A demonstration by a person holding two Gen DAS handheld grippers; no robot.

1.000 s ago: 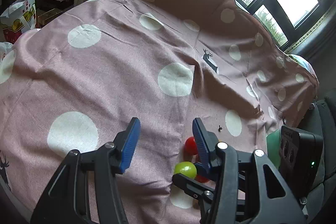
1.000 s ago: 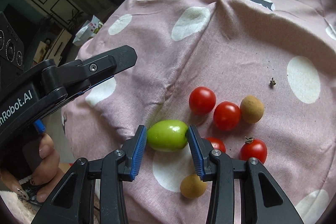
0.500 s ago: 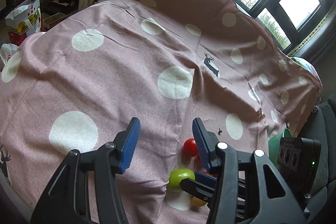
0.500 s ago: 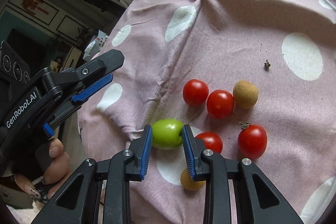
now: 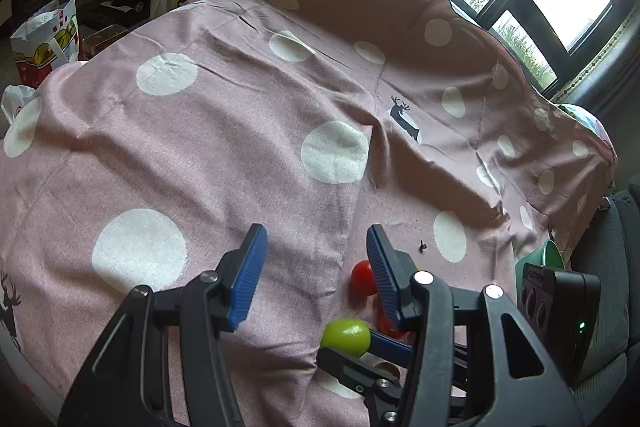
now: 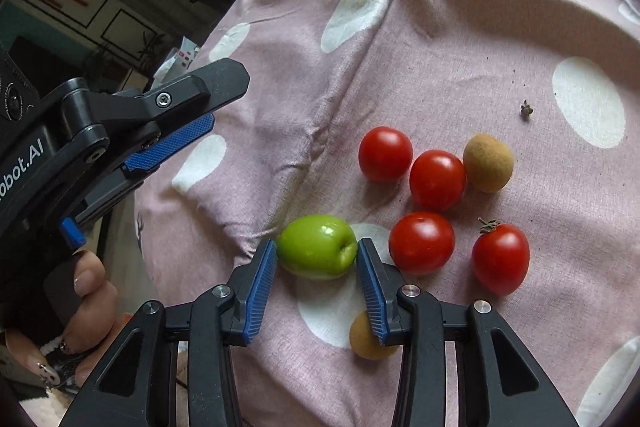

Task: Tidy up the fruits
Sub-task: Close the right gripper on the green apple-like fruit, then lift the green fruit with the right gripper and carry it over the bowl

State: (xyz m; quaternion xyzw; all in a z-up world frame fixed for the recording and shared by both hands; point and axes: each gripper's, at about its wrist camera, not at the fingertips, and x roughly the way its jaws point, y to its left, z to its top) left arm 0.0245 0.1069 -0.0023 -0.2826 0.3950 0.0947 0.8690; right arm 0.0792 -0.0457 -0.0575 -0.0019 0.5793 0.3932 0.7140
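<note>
Fruits lie in a loose cluster on a pink cloth (image 6: 460, 39) with white dots, and the right gripper (image 6: 316, 261) has its blue-padded fingers on either side of a green fruit (image 6: 317, 247). Both pads touch or nearly touch the fruit's ends, so the jaws stand narrow around it; whether the fruit is lifted or still resting on the cloth cannot be told from the right wrist view. Just under the right finger sits a tan round fruit (image 6: 366, 341), partly hidden. Beside the green fruit to the right is a red tomato (image 6: 421, 243), and further right a second tomato with a dry stem (image 6: 500, 259). Above these, two more tomatoes (image 6: 385, 153) touch one another, with another tan fruit (image 6: 488, 163) against the right one. A small dark stem scrap (image 6: 527, 109) lies apart on the cloth.

The left gripper (image 5: 316, 267) hangs over bare cloth with its jaws spread wide and nothing between them. In its view the green fruit (image 5: 346, 337) appears low down, near the far gripper's fingers, and a green bowl (image 5: 548, 259) sits at the cloth's edge.
</note>
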